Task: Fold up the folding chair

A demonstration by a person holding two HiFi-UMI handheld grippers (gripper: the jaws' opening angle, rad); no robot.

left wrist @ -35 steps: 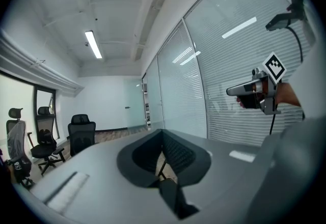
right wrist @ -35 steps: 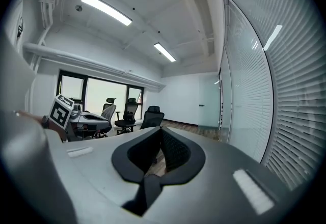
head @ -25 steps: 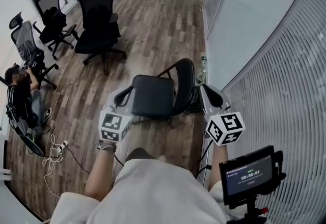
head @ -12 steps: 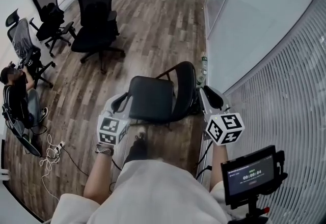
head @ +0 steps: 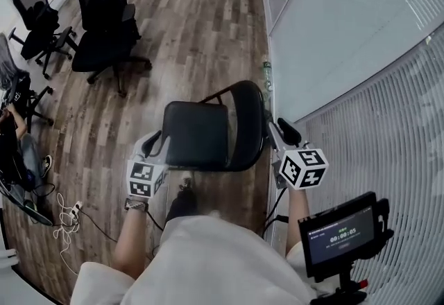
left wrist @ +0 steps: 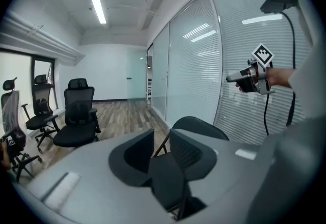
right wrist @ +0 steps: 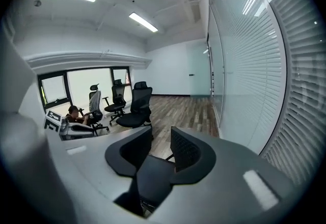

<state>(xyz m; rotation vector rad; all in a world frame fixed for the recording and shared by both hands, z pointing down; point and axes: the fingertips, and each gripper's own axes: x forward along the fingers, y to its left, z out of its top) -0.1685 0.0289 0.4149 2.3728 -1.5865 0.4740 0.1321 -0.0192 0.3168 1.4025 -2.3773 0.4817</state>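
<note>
Both forearms reach fwd, grippers tilted slightly down. Left gripper (head: 155, 140) is near the seat's left edge, right gripper (head: 283, 130) beside the backrest. Both jaw pairs have just been opening; now apart, nothing betw. them. 1 black metal folding chair (head: 198, 134) stands unfolded on wood-plank floor (head: 201, 33). 3 black swivel office chairs (head: 104, 16) far left.

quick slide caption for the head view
Person stands over an unfolded black folding chair, left gripper and right gripper flanking it, jaws just opening, nothing held between them.
</note>
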